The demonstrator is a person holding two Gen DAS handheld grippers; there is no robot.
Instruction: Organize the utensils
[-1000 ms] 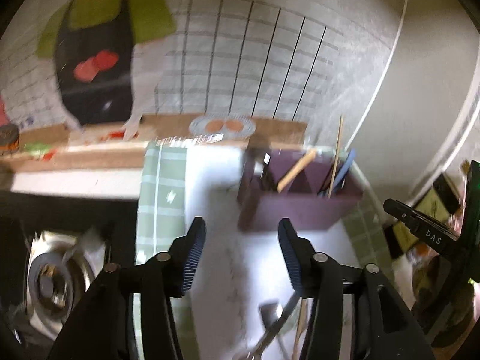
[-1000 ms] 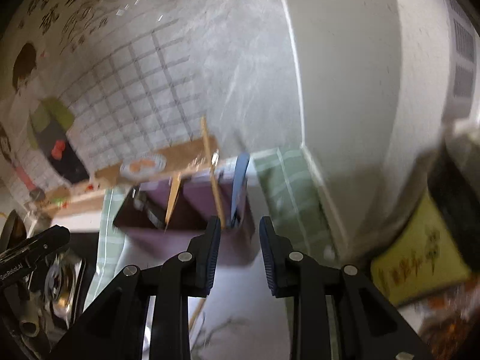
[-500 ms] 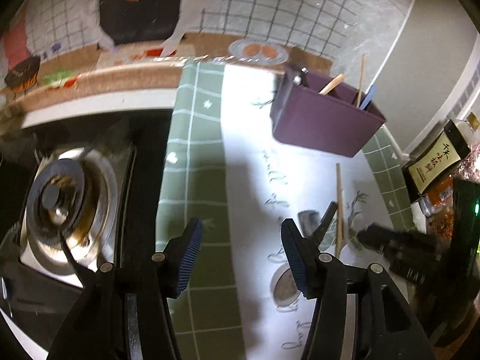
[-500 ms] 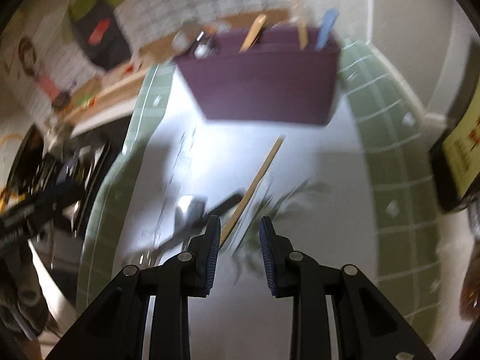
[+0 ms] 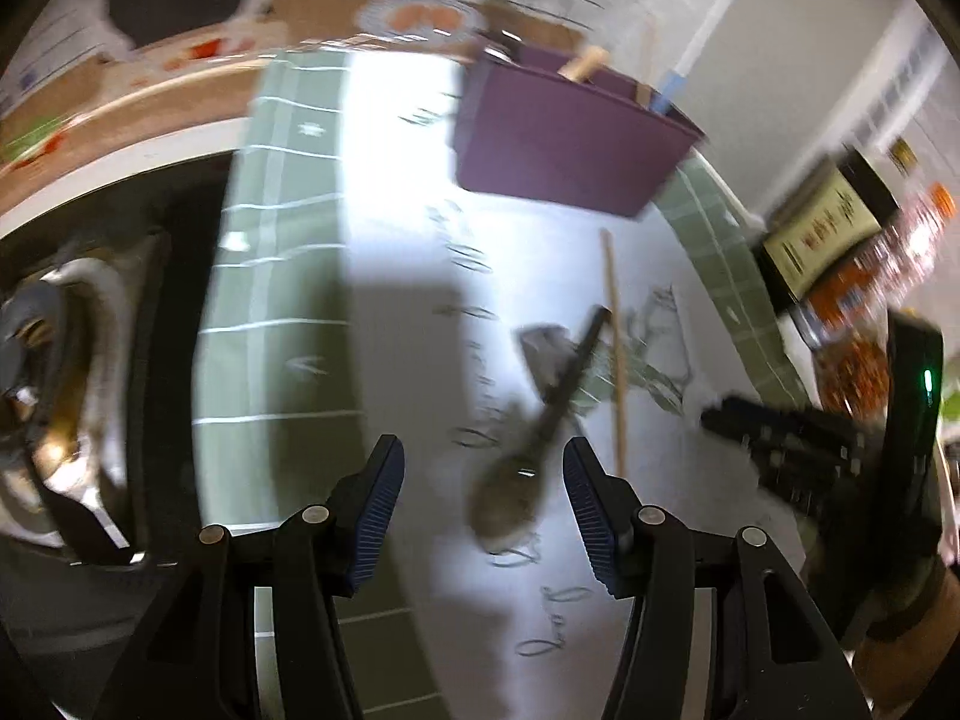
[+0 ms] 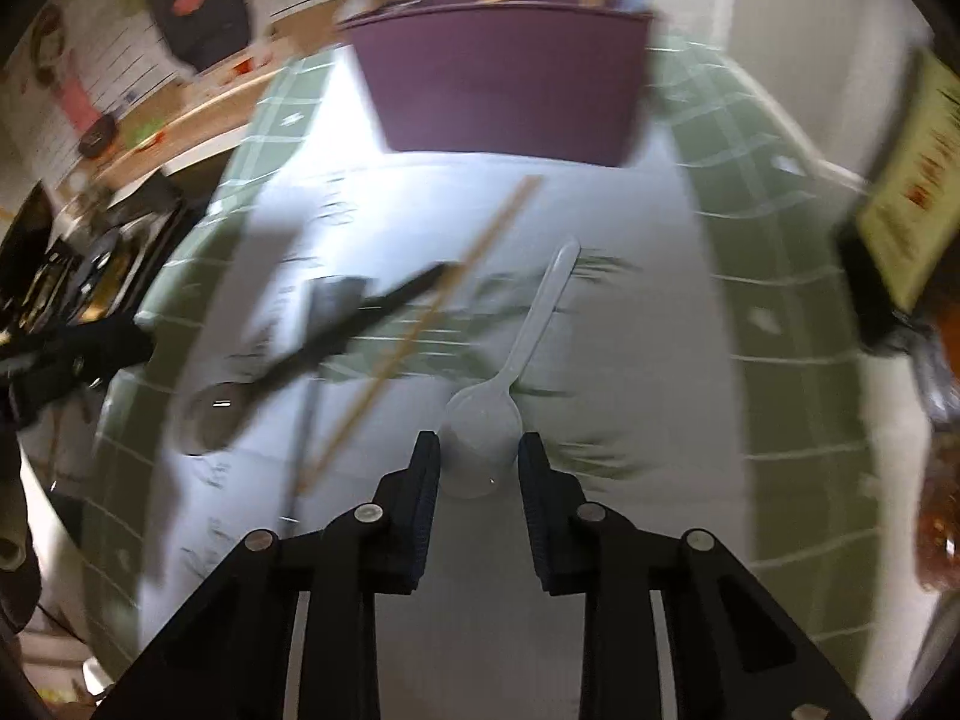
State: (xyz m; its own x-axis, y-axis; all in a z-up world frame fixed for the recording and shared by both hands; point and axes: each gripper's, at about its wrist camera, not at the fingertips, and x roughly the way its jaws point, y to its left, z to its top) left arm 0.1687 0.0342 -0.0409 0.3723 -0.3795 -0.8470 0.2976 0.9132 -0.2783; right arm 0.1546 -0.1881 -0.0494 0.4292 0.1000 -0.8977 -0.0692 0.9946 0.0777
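Right wrist view: my right gripper (image 6: 478,480) stands partly open with nothing clamped; its jaws straddle the bowl of the clear plastic spoon (image 6: 489,426), which lies flat on the white mat (image 6: 600,570) with its handle pointing away toward the purple utensil holder (image 6: 504,90); whether the pads (image 6: 425,501) touch the bowl I cannot tell — motion blur hides it; the gap is set only a little wider than the bowl, which I judge suits a pinch across it. Just left of that spoon lies a wooden chopstick (image 6: 420,330), slanted toward the holder and crossing a dark-handled metal spoon (image 6: 312,348); they overlap, so lifting one may disturb the other.

Left wrist view: my left gripper (image 5: 483,507) is wide open and empty; the dark spoon's bowl (image 5: 510,498) sits between the fingers, nearer the right one, with no contact that I can see; the handle runs up and away beside the chopstick (image 5: 615,354); the wide spread gives margin around the bowl. The holder (image 5: 570,138) stands at the far end of the mat, already carrying upright utensils; three pieces remain loose on the mat, so I judge the sorting unfinished — both tools look set for a pickup.
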